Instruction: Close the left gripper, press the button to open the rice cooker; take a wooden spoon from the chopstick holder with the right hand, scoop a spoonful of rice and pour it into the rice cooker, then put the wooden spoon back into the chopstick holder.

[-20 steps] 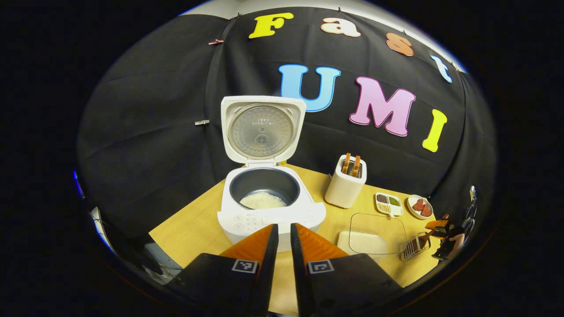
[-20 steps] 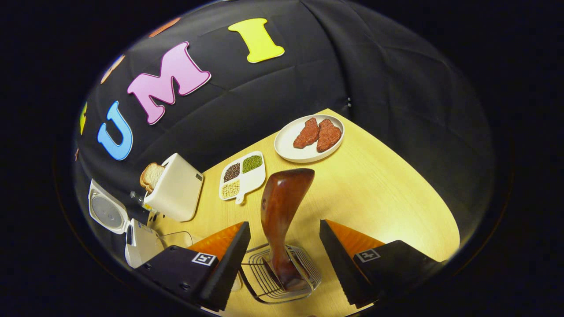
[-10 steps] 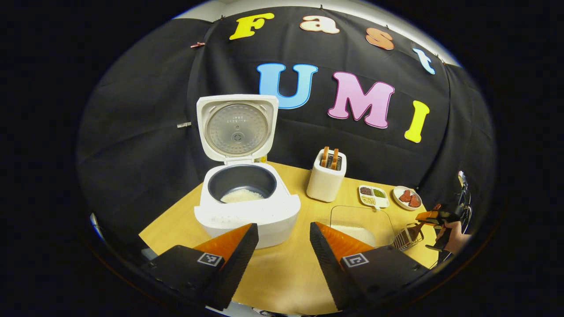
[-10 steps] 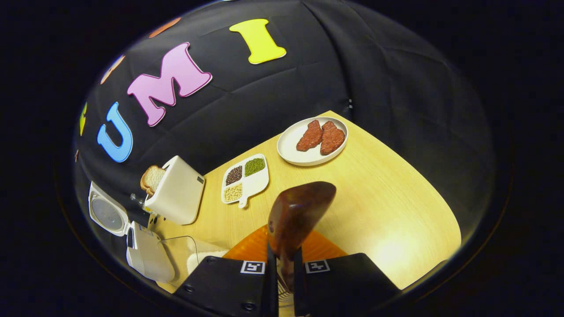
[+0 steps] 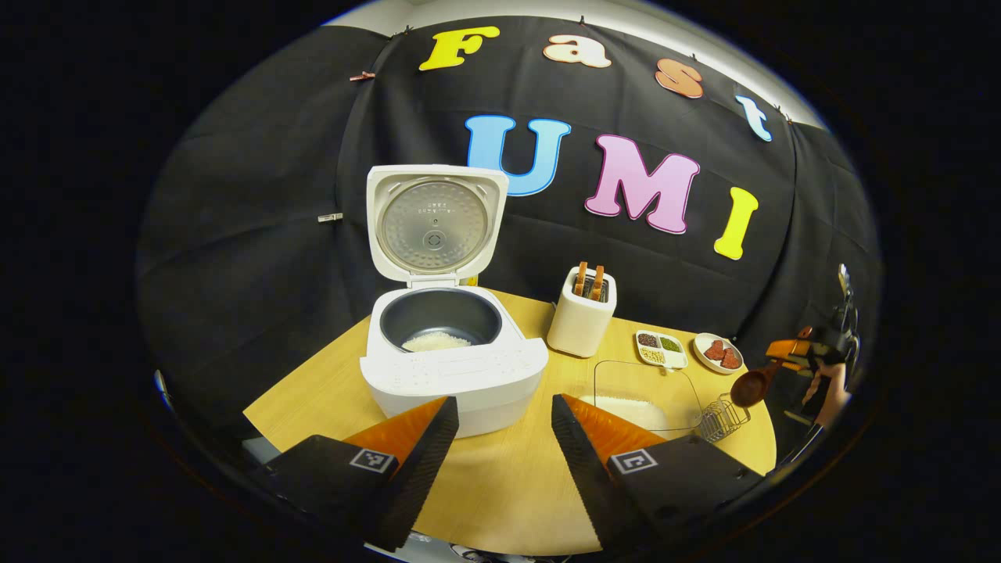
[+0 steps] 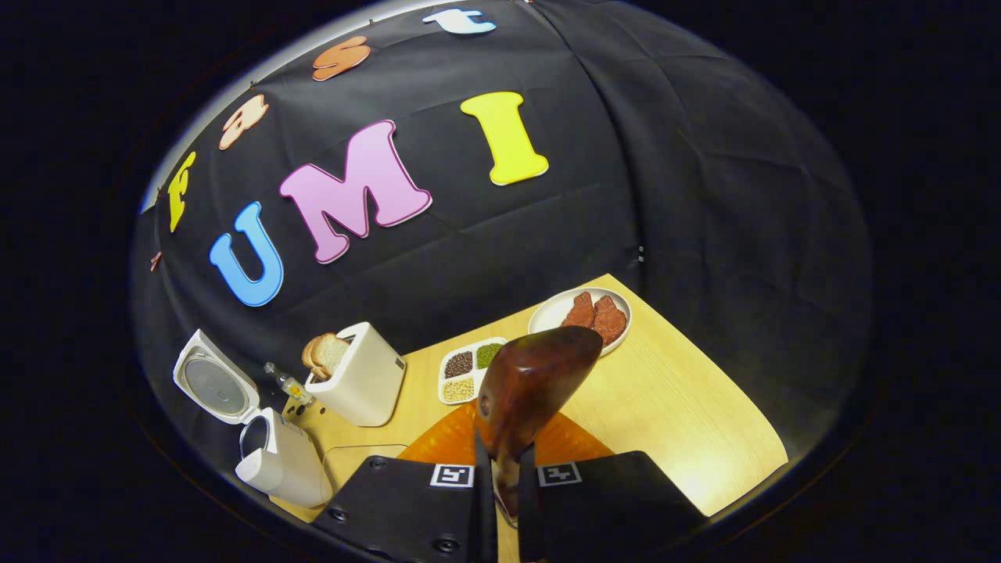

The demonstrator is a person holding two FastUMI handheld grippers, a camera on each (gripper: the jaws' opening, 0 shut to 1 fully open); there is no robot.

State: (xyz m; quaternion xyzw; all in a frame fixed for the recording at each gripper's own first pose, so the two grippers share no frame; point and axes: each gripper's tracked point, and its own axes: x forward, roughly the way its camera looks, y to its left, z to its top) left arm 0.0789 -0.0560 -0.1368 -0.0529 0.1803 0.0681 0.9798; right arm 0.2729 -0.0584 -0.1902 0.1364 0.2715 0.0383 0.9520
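Rice cooker (image 5: 453, 367) stands lid-up on the worktop (image 5: 500, 477), its lid print too small to read. One wooden spoon (image 6: 524, 391) is clamped between the right gripper (image 6: 500, 477) fingers above the worktop; left gripper (image 5: 500, 438) fingers are spread wide, holding nothing.

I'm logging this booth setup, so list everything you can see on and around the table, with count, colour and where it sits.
rice cooker: one, white, lid up, table's left, some rice inside
toaster: one, cream, right of the cooker, two bread slices in its slots
divided dish: one, white, right of the toaster, holding dark, green and pale grains
plate: one, white, far right, two reddish meat pieces
rice container: one, clear, front right, white rice inside
chopstick holder: one, wire, right of the container
wooden spoon: one, dark brown, lifted above the holder
table: one, light wood
left hand-held gripper: open, over the table's front
right hand-held gripper: shut on the spoon's handle
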